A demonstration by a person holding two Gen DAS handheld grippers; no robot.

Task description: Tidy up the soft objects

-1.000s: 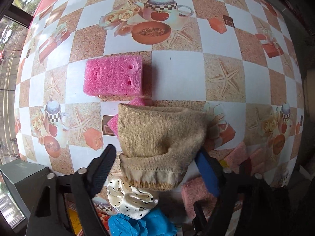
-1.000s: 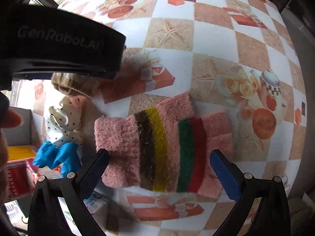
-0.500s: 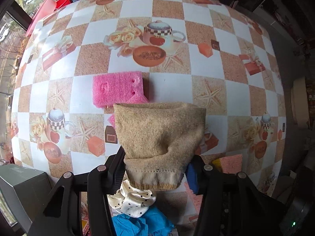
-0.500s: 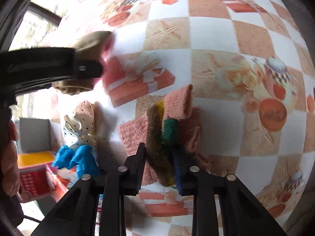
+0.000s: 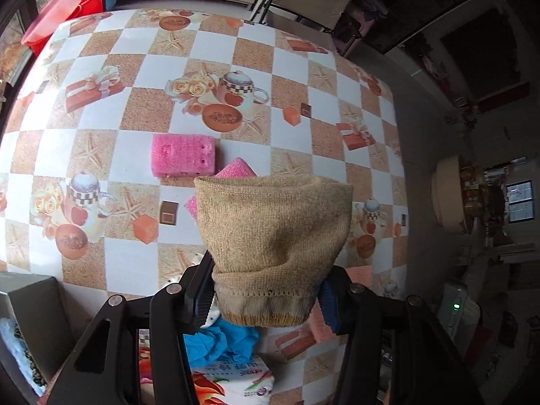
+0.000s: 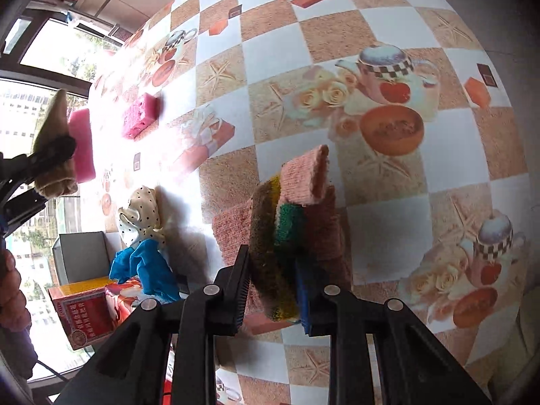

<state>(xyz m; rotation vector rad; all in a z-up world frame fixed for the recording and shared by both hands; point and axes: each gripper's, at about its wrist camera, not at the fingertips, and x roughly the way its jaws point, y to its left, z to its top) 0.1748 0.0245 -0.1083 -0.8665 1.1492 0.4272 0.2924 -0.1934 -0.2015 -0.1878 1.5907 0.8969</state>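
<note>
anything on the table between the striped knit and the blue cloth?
Right wrist view: bare tablecloth between the striped knit and the blue cloth.

Left claw (image 5: pixel 266 298), black angular arms, silver screws, one blue pad; right claw (image 6: pixel 271 295) alike

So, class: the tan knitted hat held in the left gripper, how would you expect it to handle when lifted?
The tan knitted hat is probably floppy: its cuff bunches where the left gripper pinches it. It seems light, since a pinch at the cuff alone carries it. The coarse knit likely resists slipping, though it could sag or swing.
</note>
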